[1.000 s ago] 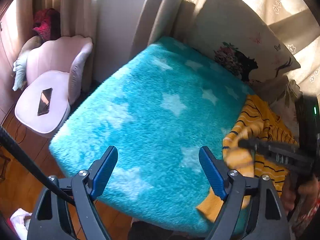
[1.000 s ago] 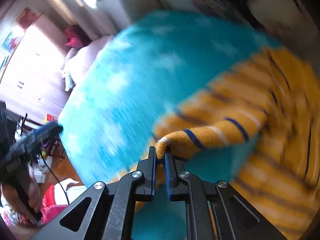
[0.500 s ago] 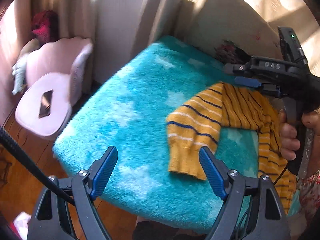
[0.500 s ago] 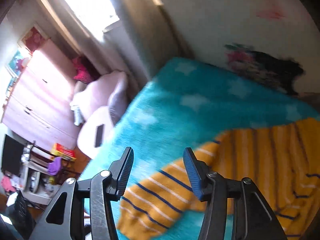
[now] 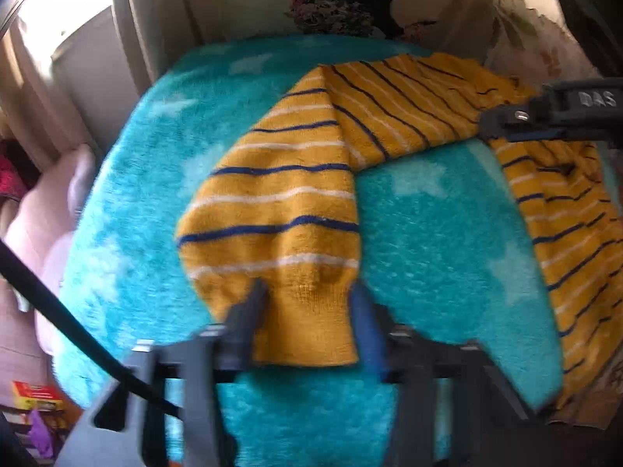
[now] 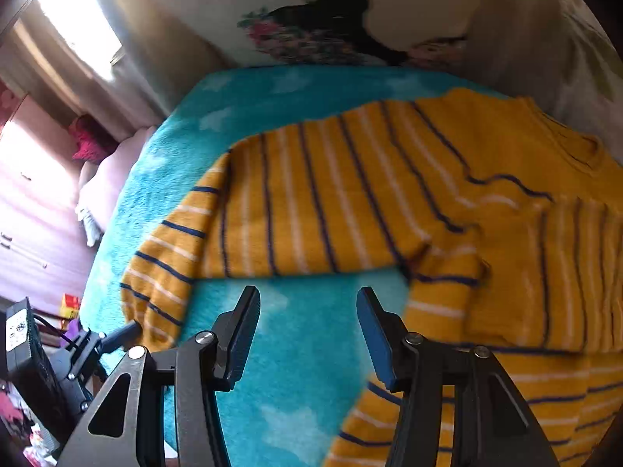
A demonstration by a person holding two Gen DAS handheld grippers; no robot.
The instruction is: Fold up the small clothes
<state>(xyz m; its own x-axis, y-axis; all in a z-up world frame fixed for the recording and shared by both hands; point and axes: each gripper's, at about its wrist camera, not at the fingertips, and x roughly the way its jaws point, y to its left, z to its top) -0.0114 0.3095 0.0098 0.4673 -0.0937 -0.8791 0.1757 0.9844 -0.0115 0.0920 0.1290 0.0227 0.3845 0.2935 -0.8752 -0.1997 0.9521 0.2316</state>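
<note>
A mustard-yellow sweater [image 6: 350,202] with navy and white stripes lies rumpled on a turquoise fluffy blanket [image 6: 296,350]. One sleeve [image 5: 280,210] stretches toward the front left edge. My left gripper [image 5: 307,303] is open with its fingers on either side of the sleeve's cuff [image 5: 311,327]. My right gripper [image 6: 307,330] is open and empty above bare blanket, with the sweater's body beyond it and its folded part to the right. The right gripper also shows in the left wrist view [image 5: 506,124], over the sweater's body.
A printed cushion [image 6: 331,31] leans at the back of the seat. A pink chair [image 6: 109,179] stands left of the blanket, with a wooden floor and clutter [image 5: 35,401] below. The blanket's front edge [image 5: 311,439] is near the left gripper.
The right gripper dragged the sleeve across the blanket, let go and opened. The left gripper moved forward and down so that its open fingers now straddle the cuff.
</note>
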